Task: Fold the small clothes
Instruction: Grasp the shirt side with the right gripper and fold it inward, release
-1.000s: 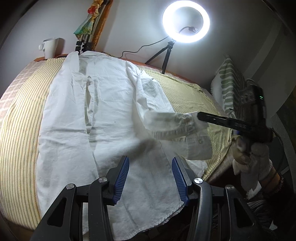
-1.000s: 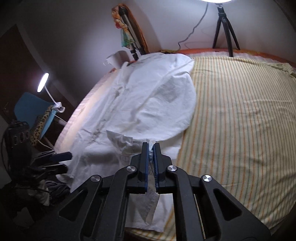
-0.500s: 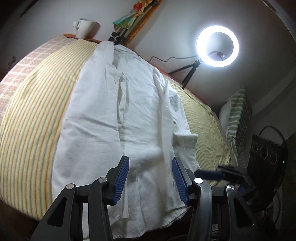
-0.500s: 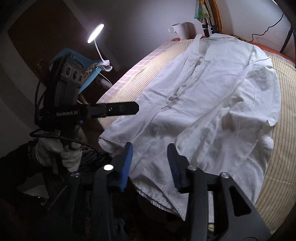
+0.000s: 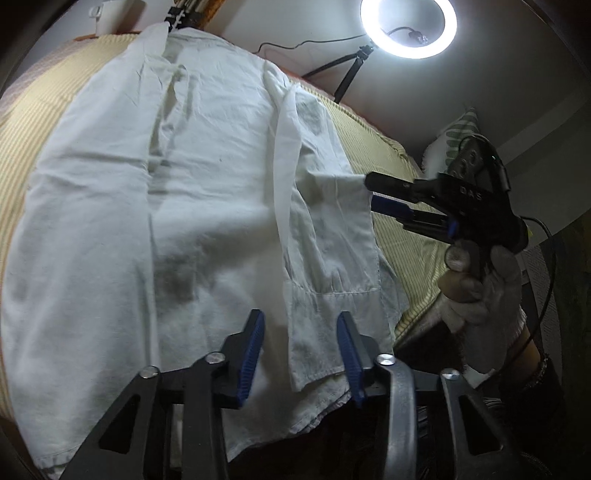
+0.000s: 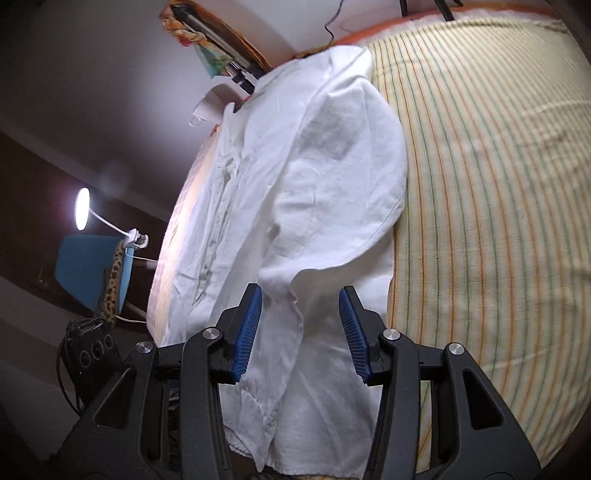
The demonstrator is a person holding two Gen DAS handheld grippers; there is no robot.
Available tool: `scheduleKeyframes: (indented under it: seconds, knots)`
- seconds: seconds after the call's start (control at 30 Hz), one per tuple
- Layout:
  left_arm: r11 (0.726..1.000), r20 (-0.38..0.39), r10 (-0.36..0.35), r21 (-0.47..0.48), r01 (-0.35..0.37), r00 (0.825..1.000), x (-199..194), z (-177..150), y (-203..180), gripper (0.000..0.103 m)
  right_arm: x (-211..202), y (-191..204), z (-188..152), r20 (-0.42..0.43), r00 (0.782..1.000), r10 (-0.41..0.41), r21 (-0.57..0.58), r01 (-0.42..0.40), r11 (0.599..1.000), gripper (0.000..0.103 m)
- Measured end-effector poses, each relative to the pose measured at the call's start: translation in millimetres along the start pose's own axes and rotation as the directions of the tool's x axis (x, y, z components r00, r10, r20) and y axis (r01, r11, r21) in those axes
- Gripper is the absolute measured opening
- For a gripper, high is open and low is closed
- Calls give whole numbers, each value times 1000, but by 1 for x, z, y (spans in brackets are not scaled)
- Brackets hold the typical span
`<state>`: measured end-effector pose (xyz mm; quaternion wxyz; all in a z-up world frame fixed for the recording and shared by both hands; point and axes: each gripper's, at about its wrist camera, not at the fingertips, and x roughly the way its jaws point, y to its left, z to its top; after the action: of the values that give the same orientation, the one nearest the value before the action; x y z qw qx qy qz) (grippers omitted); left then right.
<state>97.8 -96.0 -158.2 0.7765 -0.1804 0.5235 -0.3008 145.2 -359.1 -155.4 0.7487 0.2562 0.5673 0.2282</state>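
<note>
A white long-sleeved shirt (image 5: pixel 207 206) lies spread on a yellow striped bed cover (image 6: pixel 498 184). Its right sleeve (image 5: pixel 332 236) is folded down along the shirt's side, and the cuff (image 5: pixel 317 332) lies between the blue pads of my left gripper (image 5: pixel 302 352). That gripper's jaws are closing and do not press the cloth. My right gripper (image 5: pixel 371 192), held by a gloved hand (image 5: pixel 480 291), has its tips at the sleeve's outer fold. In the right wrist view my right gripper (image 6: pixel 300 332) is open, astride the sleeve (image 6: pixel 295 280).
A ring light (image 5: pixel 408 27) on a tripod stands behind the bed, with a leaf-print pillow (image 5: pixel 460 134) at the right. A white mug (image 6: pixel 207 107) sits at the bed's far corner. A desk lamp (image 6: pixel 83 208) and a blue chair (image 6: pixel 85 273) stand off the left side.
The right gripper, earlier shut on the cuff and holding the sleeve across the shirt, has let go; the sleeve now lies flat. Both grippers have come down closer, and the left jaws are narrower.
</note>
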Motion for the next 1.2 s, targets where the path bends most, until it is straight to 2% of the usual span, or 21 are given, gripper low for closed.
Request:
scheduleKeyframes:
  seconds: [0.03, 0.07, 0.1, 0.13, 0.17, 0.27, 0.33, 0.43, 0.53, 0.6, 0.67, 0.7, 0.73, 0.8, 0.83, 0.87, 0.97, 1.07, 1.2]
  knots:
    - [1000, -9, -12, -6, 12, 1000, 3, 0, 0, 24, 5, 1, 1, -4, 1000, -9, -6, 9, 1000, 40]
    - [999, -17, -31, -16, 31, 999, 6, 0, 1, 14, 10, 2, 1, -10, 1000, -14, -14, 13, 1000, 23]
    - [998, -24, -51, -27, 50, 998, 7, 0, 1, 6, 13, 1, 1, -19, 1000, -23, -19, 23, 1000, 13]
    - [997, -27, -73, -36, 72, 997, 8, 0, 1, 4, 16, 4, 1, -27, 999, -45, -26, 45, 999, 7]
    - [994, -26, -98, -43, 97, 995, 6, 0, -1, 0, 16, 5, 2, -24, 997, -71, -36, 70, 997, 6]
    - [974, 8, -210, -81, 210, 978, -7, 0, -4, 0, -1, 18, 7, 3, 994, -108, -107, 108, 988, 4]
    - [961, 36, -255, -95, 258, 966, -16, 1, -5, 0, -17, 28, 11, 38, 991, -132, -149, 136, 979, 4]
    - [980, 26, -187, -69, 188, 982, -13, -1, -5, 0, -32, 38, 16, 84, 974, -208, -201, 221, 954, 4]
    - [992, -24, -108, -62, 106, 994, -1, -8, 0, 0, -19, 29, 17, 21, 981, -191, -176, 192, 966, 4]
    - [997, -39, -65, -42, 64, 997, 2, -12, 0, 0, -3, 23, 13, -33, 968, -251, -183, 241, 953, 4]
    - [998, -34, -57, -33, 56, 998, 1, -15, 0, 0, 4, 19, 11, -85, 961, -262, -201, 241, 949, 6]
    - [998, -27, -55, -34, 54, 998, -2, -15, 0, 4, 3, 18, 11, -94, 959, -268, -201, 246, 948, 7]
    - [998, -16, -61, -36, 61, 998, -4, -15, 1, 8, -1, 17, 13, -88, 959, -269, -201, 247, 948, 11]
    - [996, 3, -75, -46, 75, 997, -12, -17, 4, 35, -12, 16, 16, -66, 965, -252, -194, 235, 952, 22]
    - [996, 18, -70, -46, 71, 997, -14, -16, 4, 38, -20, 14, 18, -44, 969, -241, -185, 229, 956, 32]
    - [997, 30, -66, -37, 67, 997, -15, -14, 3, 39, -26, 13, 20, -22, 972, -233, -174, 226, 958, 39]
    - [999, 54, -27, 28, 25, 998, -18, -13, -9, 39, -42, 3, 25, 48, 977, -207, -137, 212, 968, 39]
    - [994, 103, 20, 103, -31, 995, -22, -14, -30, 39, -44, -11, 30, 70, 978, -198, -100, 204, 974, 39]
    - [977, 117, 38, 202, -61, 992, -9, -12, -68, 39, -53, -23, 34, 102, 980, -172, -65, 179, 982, 39]
